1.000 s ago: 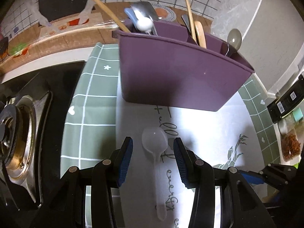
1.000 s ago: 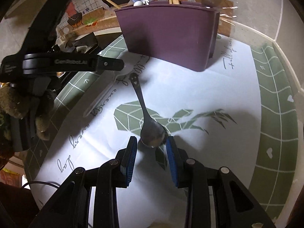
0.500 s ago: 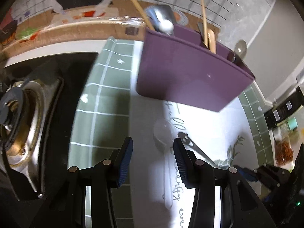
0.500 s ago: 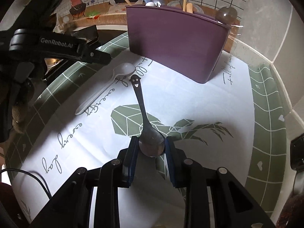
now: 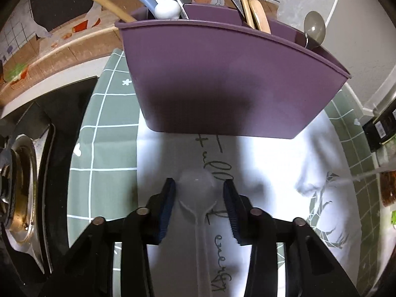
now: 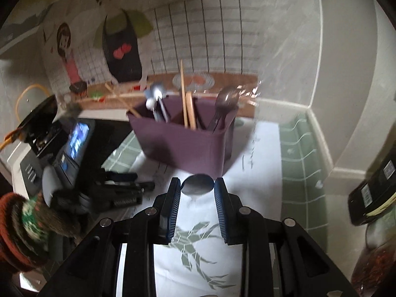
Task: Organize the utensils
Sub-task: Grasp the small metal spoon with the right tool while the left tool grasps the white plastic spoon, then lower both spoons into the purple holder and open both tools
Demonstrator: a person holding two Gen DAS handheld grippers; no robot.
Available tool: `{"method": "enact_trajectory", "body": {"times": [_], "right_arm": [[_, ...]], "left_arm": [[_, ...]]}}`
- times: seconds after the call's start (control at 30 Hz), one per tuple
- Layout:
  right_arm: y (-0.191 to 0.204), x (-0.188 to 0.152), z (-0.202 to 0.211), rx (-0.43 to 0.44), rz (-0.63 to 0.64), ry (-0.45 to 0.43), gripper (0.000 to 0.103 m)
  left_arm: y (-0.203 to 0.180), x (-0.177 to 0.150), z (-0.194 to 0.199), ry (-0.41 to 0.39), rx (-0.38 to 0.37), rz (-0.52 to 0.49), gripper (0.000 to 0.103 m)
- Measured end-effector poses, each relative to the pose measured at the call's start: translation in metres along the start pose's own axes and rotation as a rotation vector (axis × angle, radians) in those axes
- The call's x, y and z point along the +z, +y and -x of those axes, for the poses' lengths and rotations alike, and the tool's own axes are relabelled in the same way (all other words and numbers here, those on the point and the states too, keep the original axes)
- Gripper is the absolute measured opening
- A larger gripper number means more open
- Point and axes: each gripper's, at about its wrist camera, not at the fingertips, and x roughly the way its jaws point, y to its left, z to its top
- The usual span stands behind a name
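A purple utensil caddy [image 5: 222,84] stands on a white mat and holds spoons, chopsticks and a wooden spatula; it also shows in the right wrist view [image 6: 183,146]. A translucent white plastic spoon [image 5: 198,198] lies on the mat, its bowl between the open fingers of my left gripper [image 5: 199,193], untouched. My right gripper [image 6: 197,189] is shut on the bowl of a metal spoon [image 6: 197,185] and holds it up in the air in front of the caddy.
A gas stove burner [image 5: 17,180] sits at the left. The green checked cloth [image 5: 104,153] lies under the white mat. Dark bottles and a jar [image 6: 371,198] stand at the right. The left gripper and gloved hand [image 6: 74,185] appear at left in the right wrist view.
My right gripper has lifted the metal spoon off the mat and tilted up toward the caddy. My left gripper has moved forward around the plastic spoon's bowl.
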Motion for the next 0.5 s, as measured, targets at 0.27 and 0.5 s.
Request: {"method": "enact_trajectory", "body": {"times": [0.27,0.5], "right_arm": [[0.005,0.006,0.02,0.007,-0.001,-0.018,0.026],[0.018,-0.007,0.037,0.031,0.029,-0.011,0.026]], "left_arm": [[-0.009,-0.013,0.024,-0.057,-0.042,-0.007,0.034],[0.002,-0.043,0.095,-0.199,-0.165,0.034,0.034]]}}
